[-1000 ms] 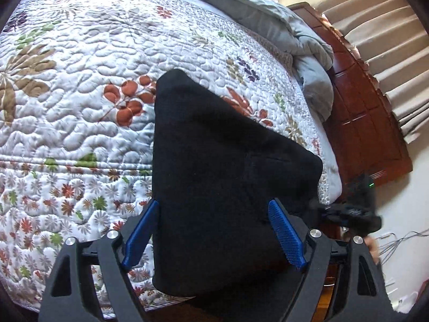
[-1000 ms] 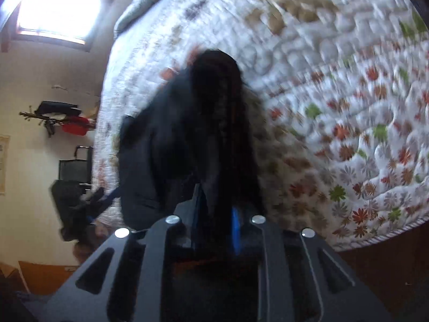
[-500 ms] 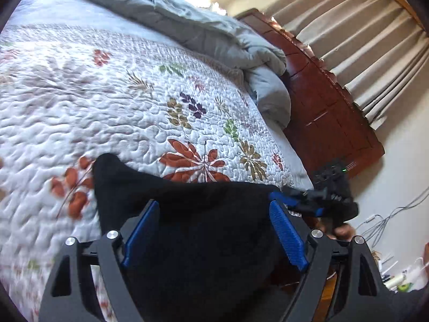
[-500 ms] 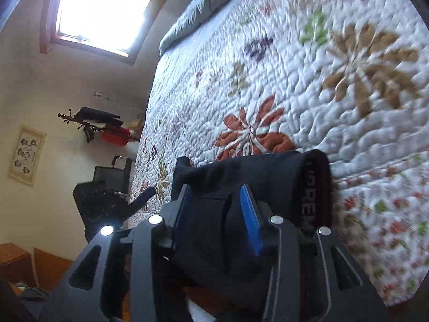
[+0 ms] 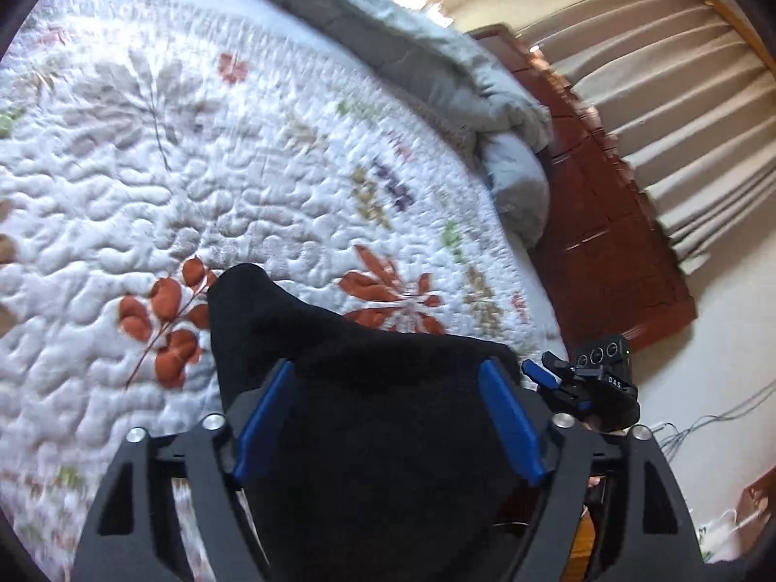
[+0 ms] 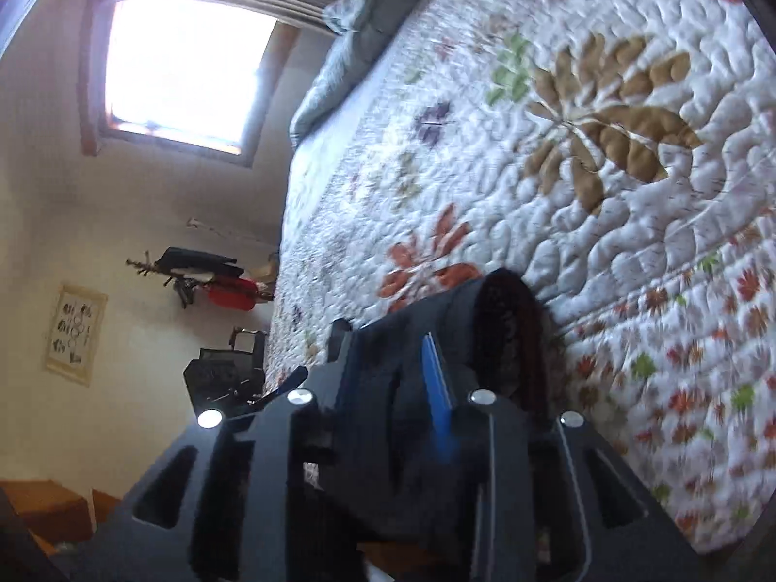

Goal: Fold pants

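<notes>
The black pants (image 5: 349, 388) lie bunched at the near edge of the floral quilted bed (image 5: 242, 169). My left gripper (image 5: 385, 424) has its blue fingers (image 5: 509, 427) spread wide, with the black cloth lying between and under them. My right gripper (image 6: 393, 388) shows one blue pad (image 6: 439, 402); the dark pants (image 6: 504, 330) fill the space between its fingers, which are fairly close together. In the left wrist view the right gripper (image 5: 587, 383) is at the pants' right corner.
A grey duvet (image 5: 475, 97) is heaped at the bed's far end by a wooden headboard (image 5: 611, 252) and beige curtains (image 5: 679, 97). In the right wrist view a window (image 6: 184, 68), a coat rack (image 6: 208, 276) and a black chair (image 6: 228, 378) stand beside the bed.
Both grippers have swung up and over the bed with the pants. The right gripper's fingers, apart half a second ago, now stand closer on the cloth. The left fingers stay wide.
</notes>
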